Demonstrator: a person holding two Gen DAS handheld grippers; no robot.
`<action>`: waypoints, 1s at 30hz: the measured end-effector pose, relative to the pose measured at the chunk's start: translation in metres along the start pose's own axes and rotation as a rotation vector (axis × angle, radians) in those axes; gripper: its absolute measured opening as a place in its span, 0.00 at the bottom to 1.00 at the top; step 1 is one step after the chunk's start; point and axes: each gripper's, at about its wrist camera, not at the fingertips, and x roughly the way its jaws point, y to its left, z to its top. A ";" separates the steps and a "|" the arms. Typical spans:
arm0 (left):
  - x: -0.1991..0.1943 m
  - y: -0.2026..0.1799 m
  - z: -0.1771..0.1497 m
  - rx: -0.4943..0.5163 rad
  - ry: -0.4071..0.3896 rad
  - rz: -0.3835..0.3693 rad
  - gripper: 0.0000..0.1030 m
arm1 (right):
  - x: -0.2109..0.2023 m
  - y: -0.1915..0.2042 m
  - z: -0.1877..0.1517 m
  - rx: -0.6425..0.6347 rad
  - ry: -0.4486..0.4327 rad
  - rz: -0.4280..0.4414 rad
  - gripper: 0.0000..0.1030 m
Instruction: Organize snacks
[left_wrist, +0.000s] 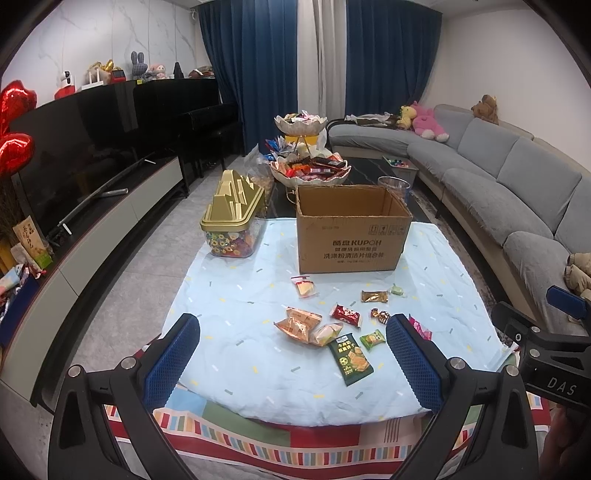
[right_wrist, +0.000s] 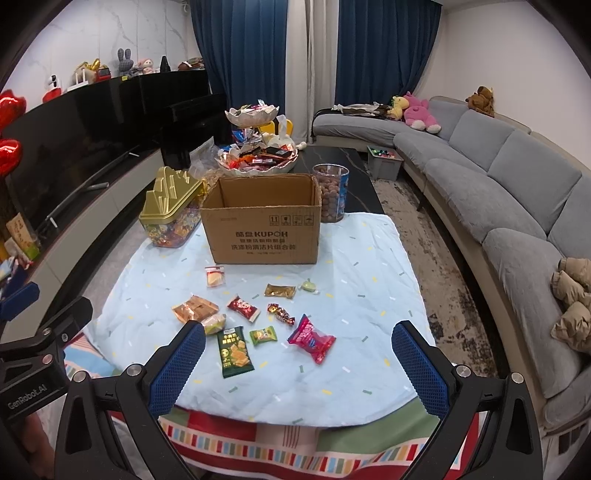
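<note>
Ahead of both wide-spread, empty grippers, left gripper and right gripper, the dark green rectangular cracker packet lies lengthwise on the pale blue cloth, nearer the right gripper's left finger.

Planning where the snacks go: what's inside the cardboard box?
The cardboard box stands open on top. Only its bare inner walls show, with nothing rising above the rim. Its front wall hides the bottom, so whatever lies there cannot be seen.

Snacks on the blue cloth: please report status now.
Left claw open, right claw open, both empty. Snack packets loose on cloth, cardboard box open behind them. Nothing blocking.
</note>
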 end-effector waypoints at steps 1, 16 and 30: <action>0.001 0.000 0.000 0.001 0.001 0.000 1.00 | 0.000 0.000 0.000 0.000 0.000 0.000 0.99; 0.002 -0.001 -0.001 0.001 0.001 -0.001 1.00 | -0.001 0.000 0.000 0.000 -0.002 -0.001 0.99; 0.001 -0.001 0.000 -0.001 0.002 -0.001 1.00 | -0.003 0.000 0.003 0.000 -0.006 -0.002 0.99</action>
